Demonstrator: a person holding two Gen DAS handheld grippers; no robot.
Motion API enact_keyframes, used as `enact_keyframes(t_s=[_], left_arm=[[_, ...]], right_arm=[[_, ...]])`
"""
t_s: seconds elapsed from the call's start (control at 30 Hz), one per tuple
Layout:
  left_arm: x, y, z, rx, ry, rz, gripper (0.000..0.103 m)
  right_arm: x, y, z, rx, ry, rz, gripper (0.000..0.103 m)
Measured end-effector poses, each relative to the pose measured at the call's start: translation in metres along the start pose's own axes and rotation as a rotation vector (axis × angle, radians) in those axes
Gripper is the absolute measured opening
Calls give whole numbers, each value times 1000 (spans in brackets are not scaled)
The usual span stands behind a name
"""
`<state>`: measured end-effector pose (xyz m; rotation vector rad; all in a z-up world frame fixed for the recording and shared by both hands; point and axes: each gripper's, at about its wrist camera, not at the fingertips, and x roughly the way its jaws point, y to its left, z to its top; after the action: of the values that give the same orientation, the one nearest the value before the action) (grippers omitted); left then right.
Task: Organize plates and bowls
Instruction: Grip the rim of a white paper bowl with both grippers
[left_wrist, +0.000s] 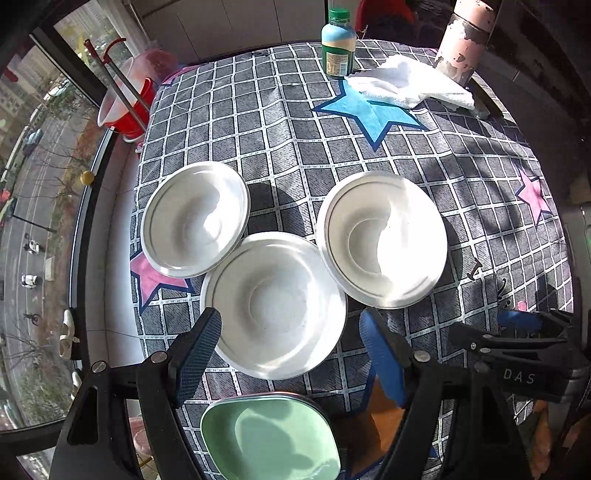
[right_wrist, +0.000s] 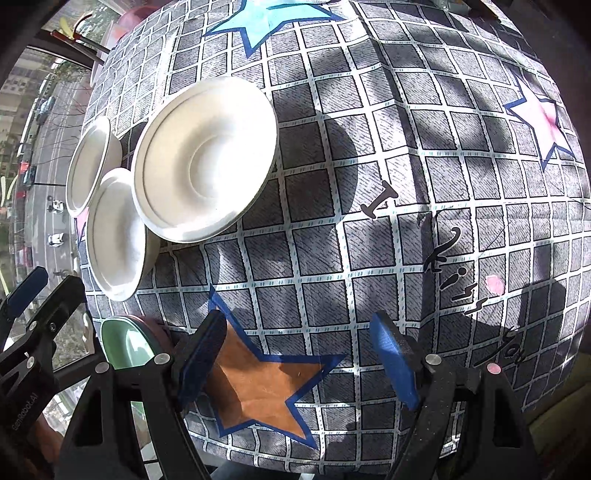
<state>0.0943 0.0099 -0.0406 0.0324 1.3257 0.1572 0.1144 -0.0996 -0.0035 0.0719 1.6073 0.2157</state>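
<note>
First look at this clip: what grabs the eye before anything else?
Three round white bowls cluster mid-table on the grey checked tablecloth with coloured stars: left bowl, middle bowl and right bowl, sunlit. A pale green squarish plate sits at the near edge, beneath the open left gripper. The open right gripper hovers over an orange star, holding nothing.
</note>
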Motion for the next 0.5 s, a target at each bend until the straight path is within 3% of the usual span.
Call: enact_keyframes(t_s=[0.27, 0.5], left_arm=[[41, -19, 66, 60, 17, 17, 81], [89, -33, 93, 141, 85, 17, 81]], right_arm=[[9, -9, 57, 51, 3, 34, 81], [19, -24, 104, 49, 20, 42, 81]])
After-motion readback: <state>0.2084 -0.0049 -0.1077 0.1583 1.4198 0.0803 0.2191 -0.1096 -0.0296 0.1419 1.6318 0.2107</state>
